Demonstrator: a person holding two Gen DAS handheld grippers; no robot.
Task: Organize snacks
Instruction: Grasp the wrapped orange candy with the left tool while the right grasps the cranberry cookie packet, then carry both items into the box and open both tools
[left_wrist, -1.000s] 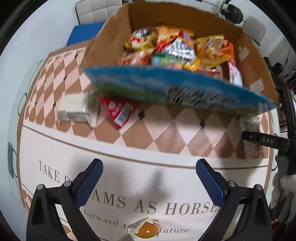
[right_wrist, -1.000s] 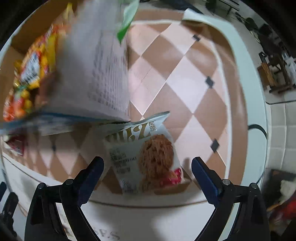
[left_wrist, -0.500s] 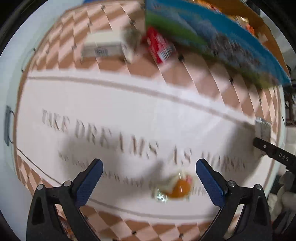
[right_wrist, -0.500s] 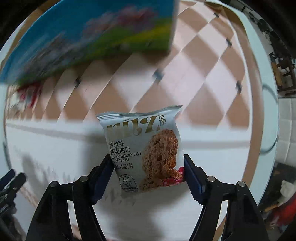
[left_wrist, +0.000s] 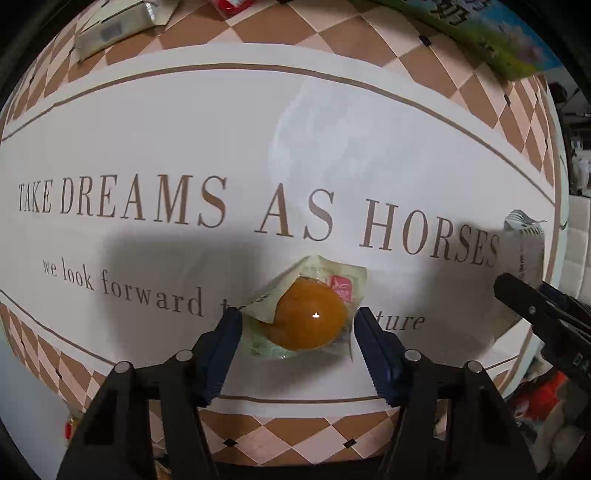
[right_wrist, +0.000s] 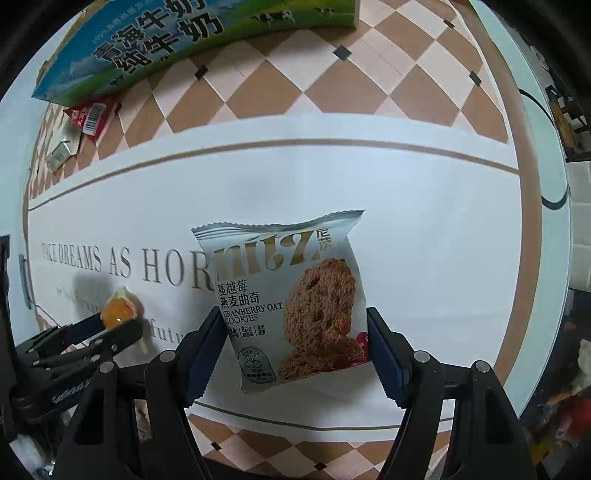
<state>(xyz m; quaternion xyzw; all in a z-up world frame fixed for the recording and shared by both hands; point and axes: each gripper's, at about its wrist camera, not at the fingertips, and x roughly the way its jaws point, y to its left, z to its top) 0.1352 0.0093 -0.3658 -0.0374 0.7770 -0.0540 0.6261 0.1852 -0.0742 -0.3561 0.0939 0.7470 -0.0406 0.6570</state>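
Left wrist view: the left gripper (left_wrist: 297, 328), its jaws just closing, grasps the wrapped orange snack (left_wrist: 308, 321) on the tablecloth (left_wrist: 221, 140). The right gripper (right_wrist: 295, 347) clenches the cookie packet (right_wrist: 291, 295) nearby.

Open white cloth (left_wrist: 221, 147) between both claws and the far milk carton (right_wrist: 192, 40), red packet (right_wrist: 92, 116) beside.

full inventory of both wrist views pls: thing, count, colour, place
cookie pack: 1, silver, on white cloth centre, between right pads
yolk snack: 1, orange in clear wrap, on cloth, between left pads
milk carton: 1, blue-green, far edge
red packet: 1, beside carton
white box: 1, far left
tablecloth: 1, white with brown checks
left gripper: black, blue pads, just closed around snack
right gripper: same, shut on pack
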